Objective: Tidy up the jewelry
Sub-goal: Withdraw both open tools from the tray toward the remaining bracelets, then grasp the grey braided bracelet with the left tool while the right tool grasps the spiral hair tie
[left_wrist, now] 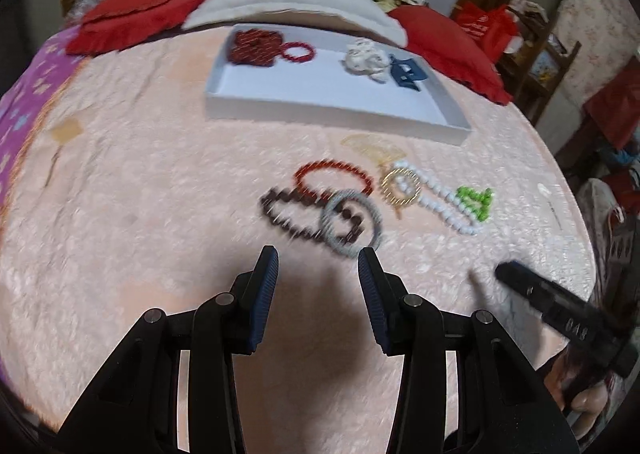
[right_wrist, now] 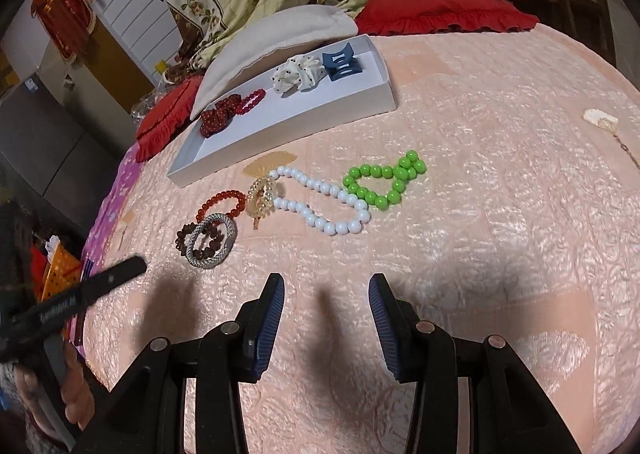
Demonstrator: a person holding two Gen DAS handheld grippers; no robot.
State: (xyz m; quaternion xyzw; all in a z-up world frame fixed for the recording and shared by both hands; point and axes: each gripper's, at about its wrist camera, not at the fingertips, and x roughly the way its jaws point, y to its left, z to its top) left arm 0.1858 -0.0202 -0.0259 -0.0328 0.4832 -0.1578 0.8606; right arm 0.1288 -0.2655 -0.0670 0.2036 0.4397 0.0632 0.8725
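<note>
Two pairs of black tongs, left (left_wrist: 319, 260) and right (right_wrist: 327, 288), are being held released and empty above a peach quilted bed (right_wrist: 480, 174). Just ahead of them, beaded bracelets, a silver sparkly bangle (right_wrist: 211, 240) and a white pearl-bead necklace (right_wrist: 320, 206) are lying loose. Farther ahead, a shallow white cardboard tray (right_wrist: 320, 114) is holding hair accessories.

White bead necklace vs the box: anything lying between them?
Only bare pink bedspread with a printed fan motif; the right wrist view shows nothing loose between the white bead necklace and the box.
</note>
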